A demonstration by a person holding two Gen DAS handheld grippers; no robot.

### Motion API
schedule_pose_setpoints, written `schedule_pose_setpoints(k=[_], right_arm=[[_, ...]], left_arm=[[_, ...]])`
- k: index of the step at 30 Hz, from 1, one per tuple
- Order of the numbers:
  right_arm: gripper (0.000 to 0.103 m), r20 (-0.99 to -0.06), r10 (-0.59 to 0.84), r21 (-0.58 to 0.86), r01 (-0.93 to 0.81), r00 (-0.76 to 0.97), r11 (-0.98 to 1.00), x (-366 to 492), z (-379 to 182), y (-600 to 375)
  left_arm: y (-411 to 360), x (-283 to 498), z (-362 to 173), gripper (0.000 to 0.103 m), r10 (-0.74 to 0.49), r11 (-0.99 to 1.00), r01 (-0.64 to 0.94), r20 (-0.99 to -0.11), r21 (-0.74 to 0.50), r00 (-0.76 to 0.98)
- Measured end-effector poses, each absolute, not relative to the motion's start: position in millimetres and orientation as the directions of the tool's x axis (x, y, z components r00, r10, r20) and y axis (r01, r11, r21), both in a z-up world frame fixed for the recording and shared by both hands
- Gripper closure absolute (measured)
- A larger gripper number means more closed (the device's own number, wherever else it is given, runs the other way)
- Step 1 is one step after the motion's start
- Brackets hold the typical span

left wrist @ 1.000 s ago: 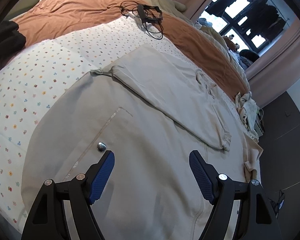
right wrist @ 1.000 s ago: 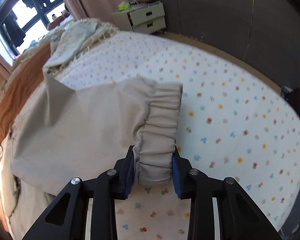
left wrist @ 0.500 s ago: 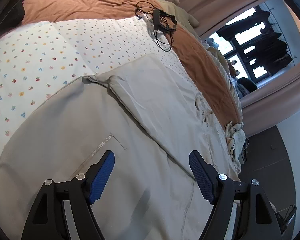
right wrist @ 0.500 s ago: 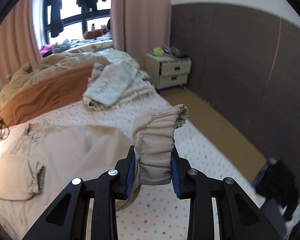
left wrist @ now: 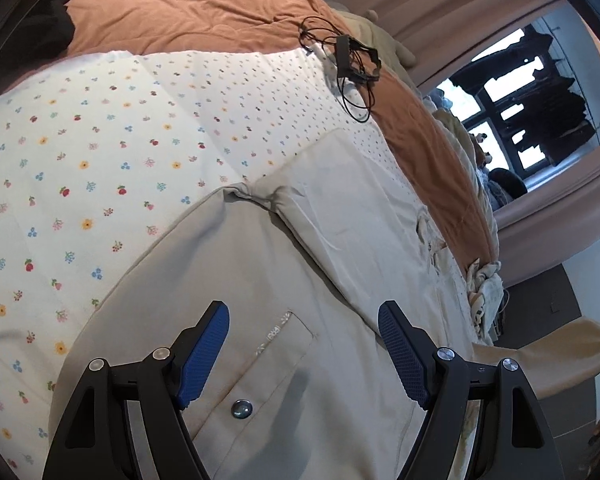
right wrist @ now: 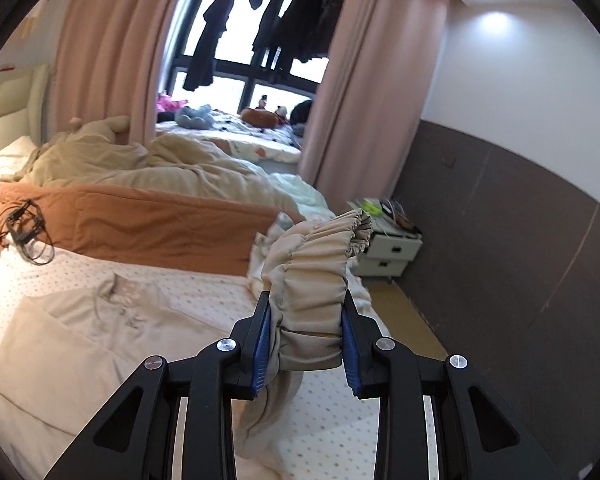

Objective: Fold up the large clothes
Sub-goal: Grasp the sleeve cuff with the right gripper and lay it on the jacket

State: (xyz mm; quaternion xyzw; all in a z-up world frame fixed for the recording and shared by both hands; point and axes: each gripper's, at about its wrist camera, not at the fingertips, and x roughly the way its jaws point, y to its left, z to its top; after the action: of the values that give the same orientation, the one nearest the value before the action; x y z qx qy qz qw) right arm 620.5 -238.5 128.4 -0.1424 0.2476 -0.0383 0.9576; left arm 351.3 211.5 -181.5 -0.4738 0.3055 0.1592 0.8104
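Observation:
A large beige jacket (left wrist: 340,288) lies spread on the flowered bed sheet (left wrist: 100,168), one sleeve folded across its body. My left gripper (left wrist: 304,320) hovers open just above the jacket's chest pocket and snap button (left wrist: 241,408), nothing between its blue pads. My right gripper (right wrist: 305,312) is shut on the gathered elastic cuff (right wrist: 316,280) of the other sleeve, held high over the bed; the sleeve hangs down beneath it. That raised sleeve (left wrist: 556,360) also shows at the right edge of the left wrist view. The jacket body (right wrist: 80,344) lies below to the left.
A rust-brown blanket (right wrist: 140,232) crosses the bed, with a tangle of black cable (left wrist: 352,68) on it. Rumpled beige bedding (right wrist: 148,168) lies beyond. A white nightstand (right wrist: 388,252) stands by the dark wall panel. Pink curtains and a window with hanging clothes are behind.
My right gripper has risen high off the bed with the cuff still clamped, lifting the sleeve. My left gripper slid across the jacket toward the chest pocket and rolled a little.

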Motion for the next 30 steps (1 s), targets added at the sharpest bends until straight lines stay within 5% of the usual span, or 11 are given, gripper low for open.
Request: schedule_pose_setpoints(k=[9,30], right_arm=[[0.072,-0.47,-0.084,-0.362,-0.105,0.878,0.926,622.4,117.9,-129.6],[0.07,-0.685,0.099,-0.319,-0.419,0.722,0.85,601.8,-58.3,15.3]], left_arm=[[225.3,339.8,-180.3,0.025,-0.063,0.437,-0.517,-0.598,-0.736,0.799],[237.1,336.1,-190.7,0.025,-0.05,0.412,-0.571,-0.643,-0.71,0.764]])
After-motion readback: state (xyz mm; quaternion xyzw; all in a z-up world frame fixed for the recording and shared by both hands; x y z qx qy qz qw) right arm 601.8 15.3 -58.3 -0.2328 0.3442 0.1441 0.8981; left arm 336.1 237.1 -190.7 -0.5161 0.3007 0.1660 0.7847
